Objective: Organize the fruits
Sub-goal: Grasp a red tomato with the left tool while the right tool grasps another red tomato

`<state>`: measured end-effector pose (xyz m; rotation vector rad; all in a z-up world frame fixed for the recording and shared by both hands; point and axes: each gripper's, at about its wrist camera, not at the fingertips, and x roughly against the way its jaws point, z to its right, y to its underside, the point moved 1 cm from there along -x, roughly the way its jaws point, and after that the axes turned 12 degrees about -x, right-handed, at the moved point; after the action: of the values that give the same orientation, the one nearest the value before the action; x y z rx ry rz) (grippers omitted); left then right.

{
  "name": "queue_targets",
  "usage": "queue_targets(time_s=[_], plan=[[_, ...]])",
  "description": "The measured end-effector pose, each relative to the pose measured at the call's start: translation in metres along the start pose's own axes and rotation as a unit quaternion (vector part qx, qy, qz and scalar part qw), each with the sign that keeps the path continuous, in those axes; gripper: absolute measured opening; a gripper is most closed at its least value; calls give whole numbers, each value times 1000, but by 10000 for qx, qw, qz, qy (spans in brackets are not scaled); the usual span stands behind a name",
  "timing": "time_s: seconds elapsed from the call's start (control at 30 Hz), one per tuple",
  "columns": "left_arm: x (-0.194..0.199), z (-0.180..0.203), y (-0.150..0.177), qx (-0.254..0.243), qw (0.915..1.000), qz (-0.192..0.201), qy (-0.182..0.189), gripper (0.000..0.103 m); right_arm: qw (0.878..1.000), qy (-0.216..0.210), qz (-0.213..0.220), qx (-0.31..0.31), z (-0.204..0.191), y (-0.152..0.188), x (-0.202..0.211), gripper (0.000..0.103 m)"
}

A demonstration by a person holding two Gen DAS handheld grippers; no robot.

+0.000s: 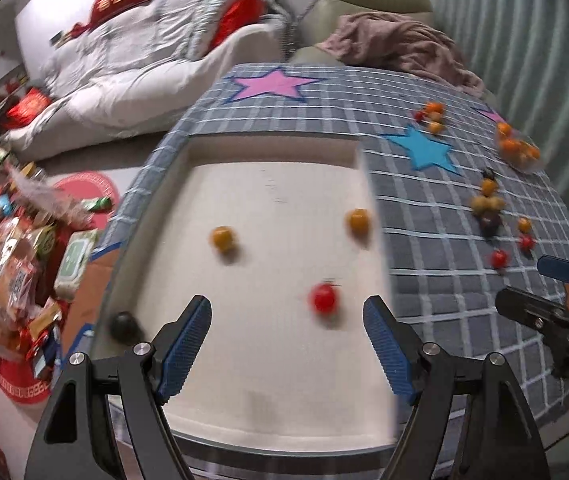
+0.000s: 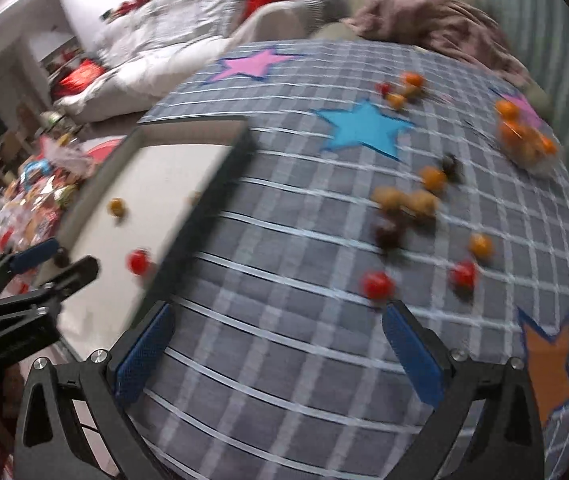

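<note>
The fruits are found in two places: four lie inside the white tray (image 1: 188,216), and the rest are scattered over the checked cloth (image 2: 284,344) that covers the tabletop. Within the tray, a red fruit (image 1: 325,298) is seen just ahead of the left hand-held gripper (image 1: 287,310), slightly toward its right finger; two orange fruits (image 1: 223,239) lie farther in, and a dark fruit (image 1: 123,326) sits against the tray's near left wall. The left hand-held gripper is held wide apart above the tray floor, with nothing between its blue pads and nothing touched. The relation that matters for the coming move is judged to lie on the other side: a loose red fruit (image 2: 378,285) rests on the cloth directly ahead of the right hand-held gripper (image 2: 278,320), just beyond the tip of its right finger and therefore off to the right of the gap's centre line. A second red one (image 2: 463,274) and an orange one (image 2: 480,245) lie a little farther out to the right, and a cluster of tan and dark fruits is seen beyond them. Being round, these fruits offer no long axis to be aligned with. The right hand-held gripper is likewise spread wide and empty, clear of the cloth as far as can be told through the blur. The right hand is the nearer to the loose fruits; a small shift to the right would probably be needed before closing.
</note>
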<state>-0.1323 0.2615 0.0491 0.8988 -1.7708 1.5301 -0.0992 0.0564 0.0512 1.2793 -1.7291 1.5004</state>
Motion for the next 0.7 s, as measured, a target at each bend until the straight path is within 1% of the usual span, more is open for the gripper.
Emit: queue_targets(time_s=[0.2, 0.3, 0.4, 0.5, 0.63, 0.7], plan=[[-1, 59, -11, -591, 9980, -31, 207, 79, 9973, 345, 45, -652, 67, 4, 7, 103], [-9, 88, -16, -837, 9959, -120, 308, 79, 9957, 485, 56, -793, 88, 7, 7, 103], [-17, 110, -21, -1032, 9938, -186, 367, 79, 9947, 650, 116, -788, 101, 7, 6, 103], [-27, 130, -27, -1180, 9923, -197, 331, 79, 9945, 708, 186, -743, 108, 6, 4, 103], [-36, 145, -34, -1281, 9911, -184, 317, 79, 9948, 741, 280, -642, 111, 3, 0, 103], [-41, 151, -38, -1362, 9904, -151, 196, 79, 9946, 766, 322, -627, 113, -2, -4, 102]])
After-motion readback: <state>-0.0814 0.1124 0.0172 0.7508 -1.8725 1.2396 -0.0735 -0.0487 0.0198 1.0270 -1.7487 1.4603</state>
